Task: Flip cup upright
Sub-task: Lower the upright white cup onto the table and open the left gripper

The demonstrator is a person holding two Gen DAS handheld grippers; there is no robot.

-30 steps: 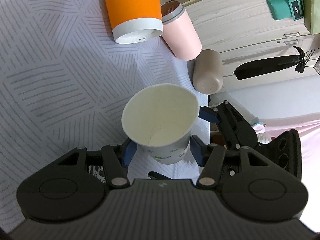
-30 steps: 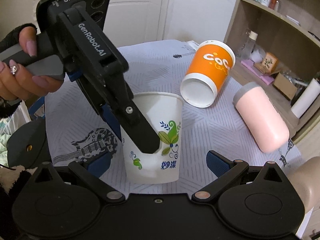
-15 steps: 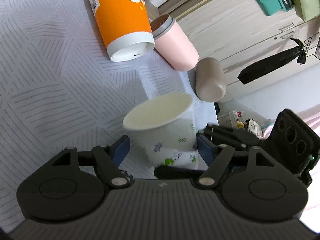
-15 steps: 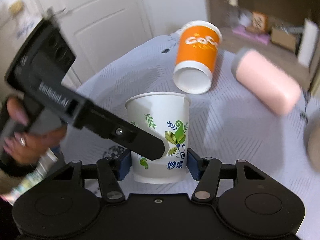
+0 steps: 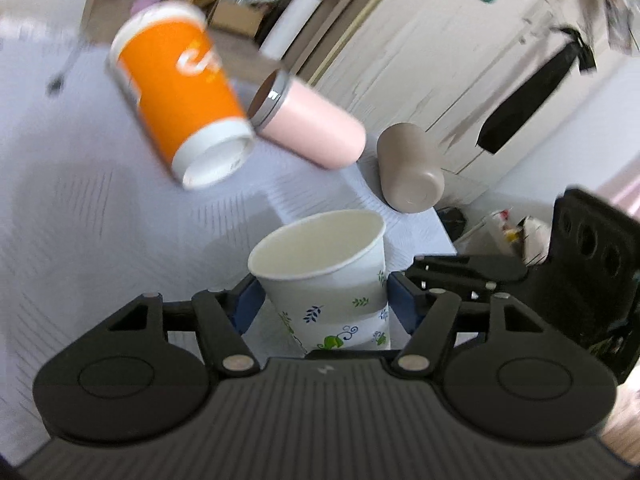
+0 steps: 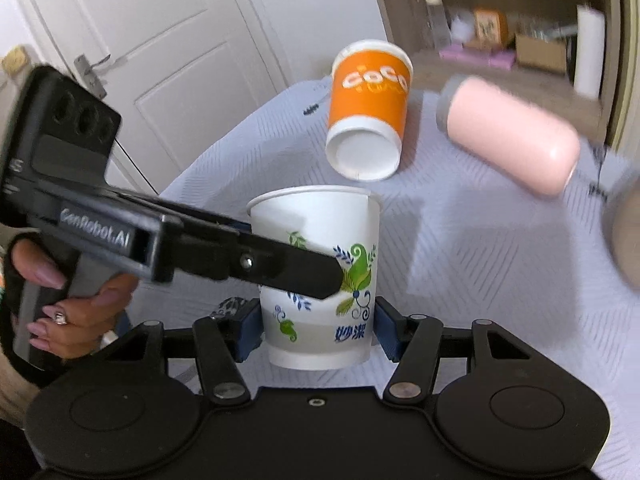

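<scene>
A white paper cup with green and blue leaf print (image 5: 332, 280) (image 6: 320, 280) stands mouth up, a little tilted, above the pale blue patterned cloth (image 5: 80, 220). My left gripper (image 5: 320, 304) has its blue pads against both sides of the cup's lower half. My right gripper (image 6: 316, 330) has its pads pressed on both sides of the cup near its base. The left gripper's black finger (image 6: 280, 268) crosses the cup's front in the right wrist view.
An orange paper cup (image 5: 180, 92) (image 6: 368, 108) lies on its side behind. A pink tumbler (image 5: 308, 128) (image 6: 512, 136) and a beige tumbler (image 5: 412, 172) lie beside it near the cloth's right edge. Shelves and cabinet doors stand beyond.
The right gripper has closed on the cup's base. Both grippers and the cup have risen and tilted, and the left gripper's pads have come in against the cup.
</scene>
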